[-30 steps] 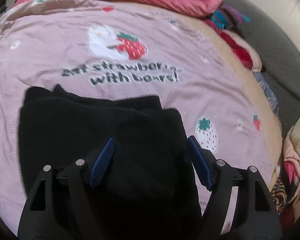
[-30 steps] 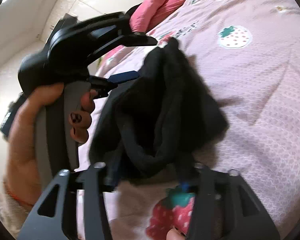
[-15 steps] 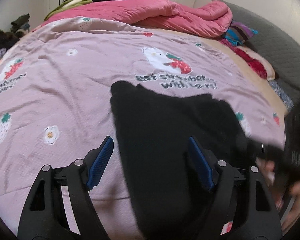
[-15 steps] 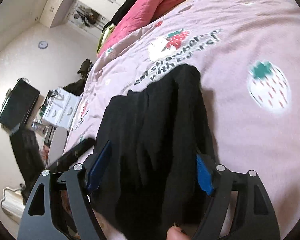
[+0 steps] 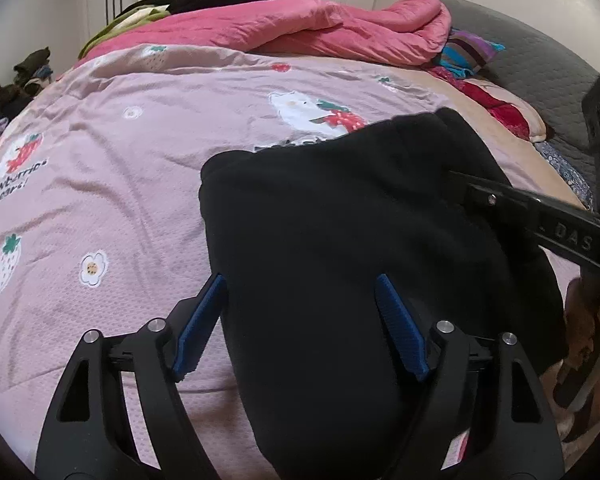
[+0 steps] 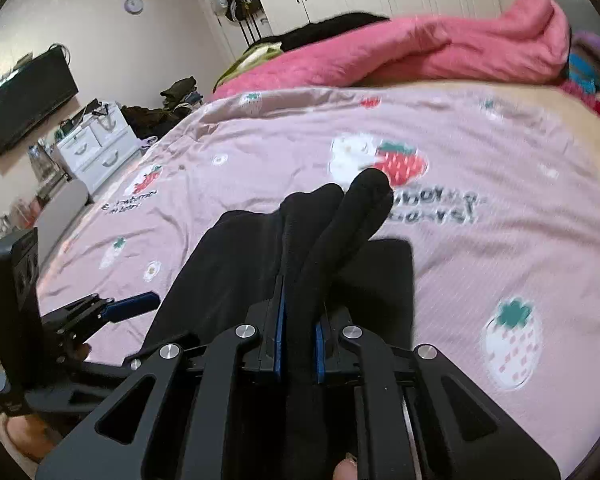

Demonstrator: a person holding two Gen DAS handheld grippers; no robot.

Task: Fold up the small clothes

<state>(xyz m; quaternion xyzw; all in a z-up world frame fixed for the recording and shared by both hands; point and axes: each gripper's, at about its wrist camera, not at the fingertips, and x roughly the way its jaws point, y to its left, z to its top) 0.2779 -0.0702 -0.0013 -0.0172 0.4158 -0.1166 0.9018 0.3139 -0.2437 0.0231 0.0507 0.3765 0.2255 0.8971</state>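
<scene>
A black garment [image 5: 340,220] lies on the pink strawberry-print bedcover [image 5: 100,160]. My left gripper [image 5: 300,280] hovers over its near left edge with the jaws opening; cloth lies between the blue pads, which do not press on it. In the right wrist view my right gripper [image 6: 300,300] is shut on a raised fold of the black garment [image 6: 240,264], and a ridge of cloth sticks up past the pads. That gripper's tip [image 5: 460,184] bites into the garment's right side in the left wrist view. One blue pad [image 6: 132,305] of the left gripper shows at lower left.
A rumpled pink quilt [image 5: 320,28] runs along the bed's far side. Bright clothes [image 5: 496,100] lie piled at the right by a grey padded surface [image 5: 540,68]. White drawers [image 6: 96,144] and a wall screen [image 6: 24,96] stand beyond the bed's left edge.
My right gripper went from open around the garment to shut on a fold, rolled upright and rose. My left gripper slid sideways to the garment's left edge and its jaws widened a little.
</scene>
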